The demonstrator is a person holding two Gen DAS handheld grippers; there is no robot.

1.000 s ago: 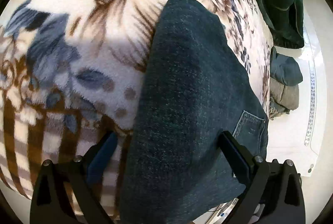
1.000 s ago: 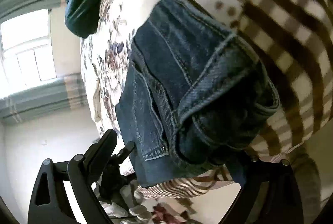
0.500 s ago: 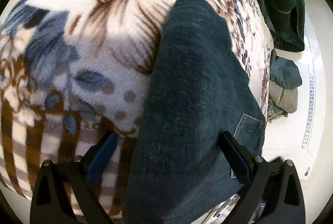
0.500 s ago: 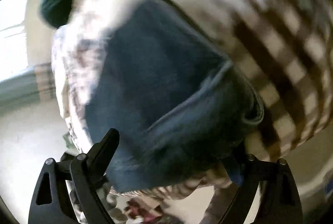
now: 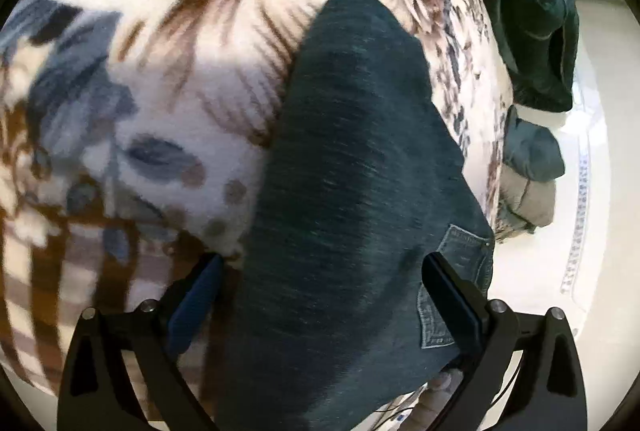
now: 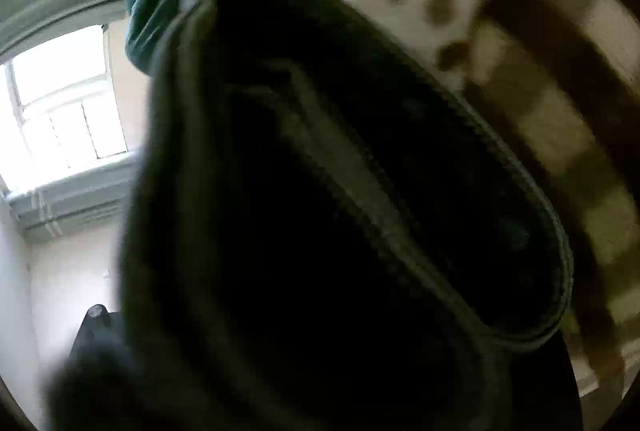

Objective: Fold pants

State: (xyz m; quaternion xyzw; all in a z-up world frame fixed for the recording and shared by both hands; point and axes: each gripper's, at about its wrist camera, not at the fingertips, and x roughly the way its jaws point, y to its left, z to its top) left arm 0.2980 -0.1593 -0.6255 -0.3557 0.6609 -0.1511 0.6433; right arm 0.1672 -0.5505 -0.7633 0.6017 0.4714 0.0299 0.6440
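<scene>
2 grippers in play, both at the jeans (image 5: 352, 191), which lie folded on the floral blanket (image 5: 160, 71) covering the bed. Your left gripper (image 5: 320, 295) stands wide apart above the near end of the denim: the left pad (image 5: 196, 299) sits over the blanket just beside the fabric edge, the right finger (image 5: 452, 299) over the denim beside the back pocket (image 5: 460, 271); neither pad presses the cloth. The folded strip runs away from you up the blanket, narrowing to a rounded end. Your right gripper (image 6: 300, 371) is pushed in very close to the jeans (image 6: 320, 191); dark denim with a stitched seam fills most of its view and lies between the jaws, which are closing. Only a corner of its left finger (image 6: 96, 315) shows, so you cannot tell whether the pads bear on the cloth. 1 dark green garment (image 5: 536, 11) lies at the far edge of the bed, well apart. 1 window (image 6: 60, 103) shows beyond.
</scene>
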